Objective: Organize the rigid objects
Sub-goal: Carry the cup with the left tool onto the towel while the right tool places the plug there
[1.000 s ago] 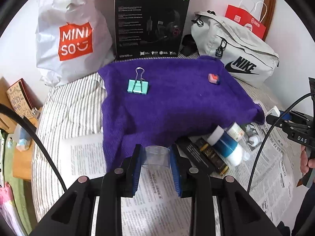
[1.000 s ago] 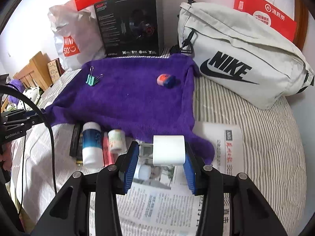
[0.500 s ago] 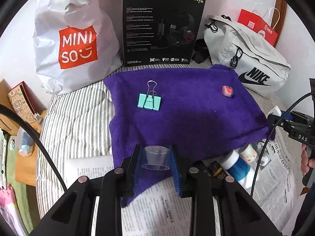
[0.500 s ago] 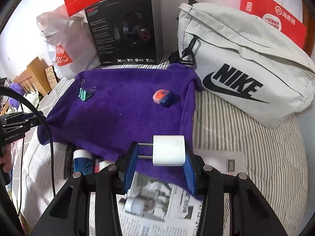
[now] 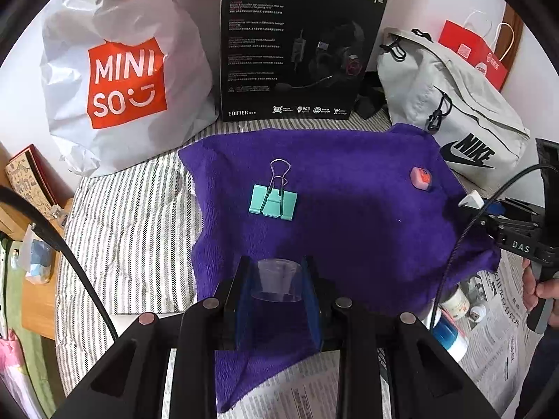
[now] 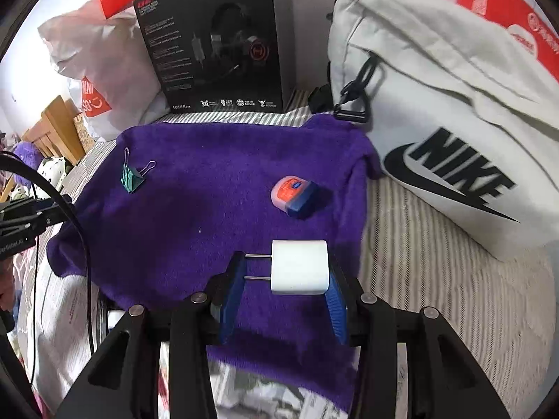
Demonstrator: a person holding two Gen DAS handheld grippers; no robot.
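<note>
Bed: striped bedding (image 5: 132,230) carries everything; the purple towel (image 5: 349,230) spread on it is the landmark for all places below.
Newspaper: sheets (image 5: 307,387) lie at the towel's near edge, partly under it.
Left claw: the left claw (image 5: 277,289) is clamped narrow on a clear plastic cup (image 5: 277,281), its 2 blue pads pressed against the cup's sides, above the towel's near edge.
Right claw: the right claw (image 6: 284,279) grips a white charger plug (image 6: 300,267) sideways; the 2 metal prongs touch the left pad and the white body meets the right pad, above the towel's near right part.
Hand: a hand (image 5: 538,288) at the towel's right side holds the right tool's grip in the left wrist view.
Bottles: a blue bottle with a white cap (image 5: 449,337) and a small white bottle (image 5: 456,302) lie on the newspaper just off the towel's near right corner.
Binder clip: a teal binder clip (image 5: 273,199) lies on the towel, left of centre, wire handles pointing away.
Small tin: a pink-lidded tin with a blue base (image 6: 293,197) sits on the towel's far right part.
Behind the towel: a white MINISO bag (image 5: 118,70) at far left, a black headset box (image 5: 297,45) upright at centre, a grey Nike bag (image 6: 454,115) at far right with a red paper bag (image 5: 471,57) behind it.
</note>
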